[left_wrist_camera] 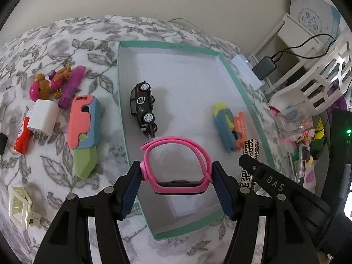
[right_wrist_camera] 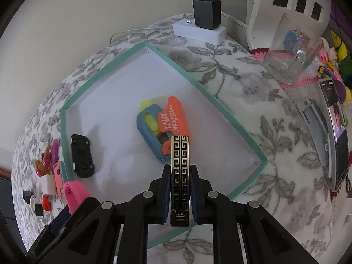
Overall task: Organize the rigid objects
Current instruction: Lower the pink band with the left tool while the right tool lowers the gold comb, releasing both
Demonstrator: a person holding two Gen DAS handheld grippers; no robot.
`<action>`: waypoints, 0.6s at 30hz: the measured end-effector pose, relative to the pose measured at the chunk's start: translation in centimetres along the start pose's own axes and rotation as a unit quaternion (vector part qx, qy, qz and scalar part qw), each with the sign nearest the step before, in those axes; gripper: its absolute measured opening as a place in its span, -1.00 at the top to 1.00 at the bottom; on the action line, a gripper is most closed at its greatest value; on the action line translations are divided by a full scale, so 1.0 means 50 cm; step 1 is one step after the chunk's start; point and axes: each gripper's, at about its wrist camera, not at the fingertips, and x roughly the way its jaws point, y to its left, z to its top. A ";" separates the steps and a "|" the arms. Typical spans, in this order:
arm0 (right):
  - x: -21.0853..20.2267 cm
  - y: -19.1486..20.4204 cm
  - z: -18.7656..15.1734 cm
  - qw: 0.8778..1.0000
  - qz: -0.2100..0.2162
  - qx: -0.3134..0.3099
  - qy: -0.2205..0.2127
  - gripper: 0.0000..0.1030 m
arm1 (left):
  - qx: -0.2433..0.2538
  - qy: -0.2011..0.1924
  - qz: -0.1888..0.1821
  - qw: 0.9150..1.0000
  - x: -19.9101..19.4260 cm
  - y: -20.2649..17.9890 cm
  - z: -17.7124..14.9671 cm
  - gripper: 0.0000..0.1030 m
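My left gripper (left_wrist_camera: 177,177) is shut on a pink wristband watch (left_wrist_camera: 176,162), its pads pressing both sides of the looped strap, over the near part of a green-rimmed white box (left_wrist_camera: 237,83). My right gripper (right_wrist_camera: 180,180) is shut on a slim black-and-gold patterned bar (right_wrist_camera: 180,171), held over the same box (right_wrist_camera: 222,107). That bar (left_wrist_camera: 250,151) shows in the left wrist view beside the right gripper's arm. Inside the box lie a black toy car (left_wrist_camera: 143,107) and a blue, yellow and orange toy (left_wrist_camera: 228,127); the right wrist view shows this car (right_wrist_camera: 81,156) and toy (right_wrist_camera: 160,125) too.
Left of the box on the floral cloth lie a pink-blue toy knife with a green blade (left_wrist_camera: 84,129), a white plug (left_wrist_camera: 43,116), a purple stick (left_wrist_camera: 71,85), a bear figure (left_wrist_camera: 44,85) and a cream hair clip (left_wrist_camera: 21,206). A glass cup (right_wrist_camera: 290,50), phone (right_wrist_camera: 336,129) and power strip (right_wrist_camera: 198,30) stand right.
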 end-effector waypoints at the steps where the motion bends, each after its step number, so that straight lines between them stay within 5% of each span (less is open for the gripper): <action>1: 0.002 -0.001 0.000 1.000 -0.001 0.000 0.002 0.68 | 0.002 0.002 0.001 1.000 0.002 0.000 -0.001 -0.27; 9: 0.011 -0.005 -0.004 1.000 -0.003 0.001 0.012 0.67 | 0.011 0.023 0.005 1.000 0.019 0.000 -0.005 -0.27; 18: 0.010 0.013 -0.005 0.999 -0.013 -0.022 0.021 0.67 | 0.052 0.041 0.051 0.997 0.033 -0.015 -0.014 -0.28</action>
